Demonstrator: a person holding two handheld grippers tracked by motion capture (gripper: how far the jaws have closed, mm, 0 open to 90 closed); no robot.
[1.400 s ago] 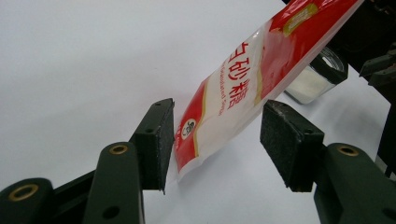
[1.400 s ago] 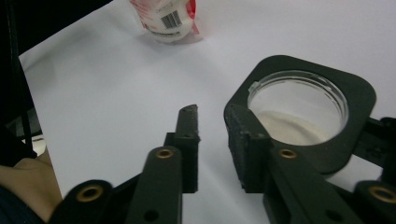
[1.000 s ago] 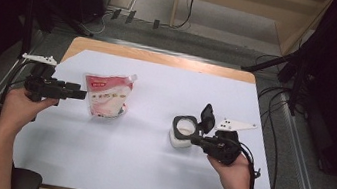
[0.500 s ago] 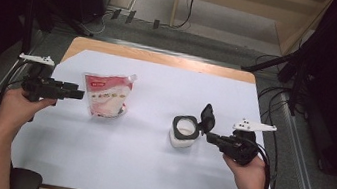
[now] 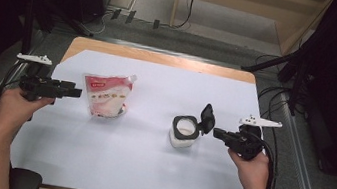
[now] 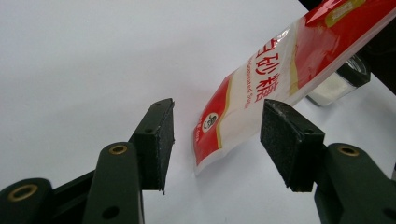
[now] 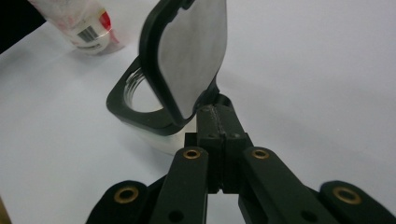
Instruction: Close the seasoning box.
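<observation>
My right gripper (image 5: pixel 219 132) sits level at the right side of the table, pointing left, its jaws pressed together with nothing between them; in the right gripper view (image 7: pixel 216 122) the pads meet in one black block just short of the hinge of the jar lid (image 7: pixel 187 56), and I cannot tell whether they touch it. My right hand (image 5: pixel 250 162) holds the gripper body from the near side, forearm coming up from the near edge, cable looping off to the right. Just left of the tips stands the small glass jar (image 5: pixel 184 133), with a black square collar, white contents and its flip lid (image 5: pixel 207 118) standing upright on the right side. In the right gripper view the lid covers much of the jar mouth, so I only see part of the rim. My left gripper (image 5: pixel 72 91) is held level at the left edge of the table, pointing right, jaws standing apart and gripping nothing; my left hand (image 5: pixel 18 105) wraps the body, forearm in from the near left corner. In the left gripper view (image 6: pixel 217 133) the near corner of the red and white sugar pouch (image 6: pixel 261 79) lies beyond and between the pads without touching either. The pouch (image 5: pixel 105 96) lies just right of those tips, well left of the jar, its top cut off in the left gripper view, the jar half hidden behind it
</observation>
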